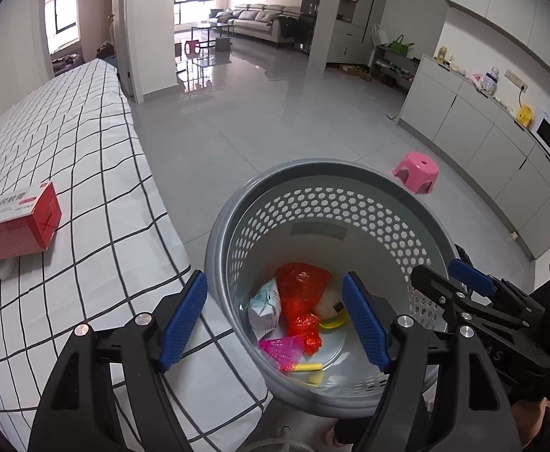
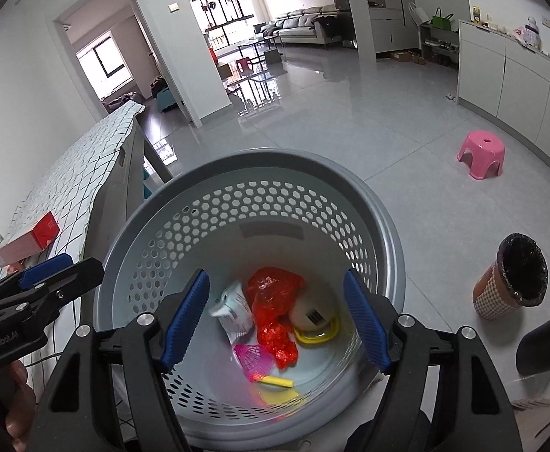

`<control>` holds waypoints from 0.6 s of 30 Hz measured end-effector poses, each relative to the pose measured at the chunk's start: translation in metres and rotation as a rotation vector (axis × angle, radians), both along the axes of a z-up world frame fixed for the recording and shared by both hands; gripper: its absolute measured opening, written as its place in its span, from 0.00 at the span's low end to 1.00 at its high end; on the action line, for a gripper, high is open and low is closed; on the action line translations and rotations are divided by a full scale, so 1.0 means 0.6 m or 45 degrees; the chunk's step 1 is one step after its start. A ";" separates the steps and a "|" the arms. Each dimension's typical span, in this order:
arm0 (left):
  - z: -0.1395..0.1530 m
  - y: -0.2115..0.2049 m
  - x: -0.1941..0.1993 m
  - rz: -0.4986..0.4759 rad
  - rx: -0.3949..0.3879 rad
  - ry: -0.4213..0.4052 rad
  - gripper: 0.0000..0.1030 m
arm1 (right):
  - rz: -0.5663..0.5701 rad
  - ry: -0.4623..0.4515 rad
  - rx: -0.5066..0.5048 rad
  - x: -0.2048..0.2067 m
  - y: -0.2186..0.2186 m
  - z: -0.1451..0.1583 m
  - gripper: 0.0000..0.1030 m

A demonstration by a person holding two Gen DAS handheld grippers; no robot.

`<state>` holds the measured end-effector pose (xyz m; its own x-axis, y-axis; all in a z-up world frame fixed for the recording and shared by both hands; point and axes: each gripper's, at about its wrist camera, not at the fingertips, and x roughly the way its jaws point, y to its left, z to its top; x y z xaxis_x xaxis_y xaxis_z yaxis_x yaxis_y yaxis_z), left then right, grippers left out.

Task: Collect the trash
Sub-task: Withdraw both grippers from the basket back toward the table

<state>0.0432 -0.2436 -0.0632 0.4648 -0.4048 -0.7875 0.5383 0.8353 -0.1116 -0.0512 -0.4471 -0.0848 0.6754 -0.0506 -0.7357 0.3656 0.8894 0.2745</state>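
To the left of our left claw (image 1: 275,312) lies the surface (image 1: 86,173), covered in a white cloth with black grid lines; a red box (image 1: 19,222) rests on it, well apart from the claw. The surface's near edge runs just beside the grey perforated basket (image 1: 350,203), which stands straight under both claws. Our left claw is released, its blue pads spread with nothing between them. Below it, on the basket's bottom, sits the trash: a white packet (image 1: 263,309), a red plastic bag (image 1: 301,293), a pink mesh piece (image 1: 282,350) (partly over a yellow stick). Our right claw (image 2: 276,314) is released too, empty above the same heap. Beyond the basket the grey tiled floor (image 1: 275,120) opens wide. Right of our right claw stand a pink stool (image 2: 482,154) and a lined bin (image 2: 512,282).
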 end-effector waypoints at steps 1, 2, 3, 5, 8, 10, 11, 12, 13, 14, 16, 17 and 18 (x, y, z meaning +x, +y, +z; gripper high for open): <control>0.001 0.002 -0.001 0.006 -0.001 0.000 0.70 | 0.000 -0.006 -0.001 -0.002 0.001 0.002 0.68; 0.003 0.004 -0.003 0.011 0.000 -0.004 0.70 | -0.001 -0.011 -0.003 -0.004 0.001 0.003 0.69; 0.005 0.007 -0.005 0.019 0.003 -0.013 0.71 | 0.000 -0.012 -0.003 -0.005 0.004 0.004 0.69; 0.009 0.012 -0.009 0.030 0.004 -0.029 0.72 | 0.003 -0.015 -0.009 -0.008 0.007 0.006 0.69; 0.017 0.022 -0.017 0.053 0.006 -0.061 0.75 | 0.008 -0.019 -0.014 -0.012 0.013 0.010 0.68; 0.021 0.027 -0.022 0.069 0.009 -0.076 0.76 | 0.013 -0.026 -0.024 -0.015 0.020 0.016 0.69; 0.023 0.029 -0.023 0.075 0.010 -0.081 0.76 | 0.016 -0.032 -0.028 -0.017 0.023 0.019 0.71; 0.024 0.033 -0.024 0.081 0.011 -0.086 0.76 | 0.017 -0.039 -0.032 -0.016 0.026 0.023 0.72; 0.027 0.038 -0.026 0.090 0.012 -0.092 0.77 | 0.019 -0.044 -0.035 -0.018 0.029 0.024 0.72; 0.028 0.042 -0.026 0.097 0.011 -0.096 0.77 | 0.022 -0.052 -0.039 -0.020 0.033 0.028 0.72; 0.031 0.053 -0.026 0.115 0.012 -0.103 0.77 | 0.027 -0.063 -0.041 -0.023 0.039 0.032 0.73; 0.033 0.060 -0.027 0.127 0.010 -0.107 0.77 | 0.031 -0.069 -0.038 -0.023 0.042 0.035 0.73; 0.035 0.067 -0.028 0.140 0.008 -0.112 0.79 | 0.038 -0.077 -0.035 -0.024 0.048 0.038 0.73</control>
<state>0.0264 -0.2033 -0.0423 0.5732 -0.3429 -0.7442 0.4511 0.8903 -0.0628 -0.0654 -0.4185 -0.0622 0.7199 -0.0495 -0.6923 0.3226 0.9071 0.2705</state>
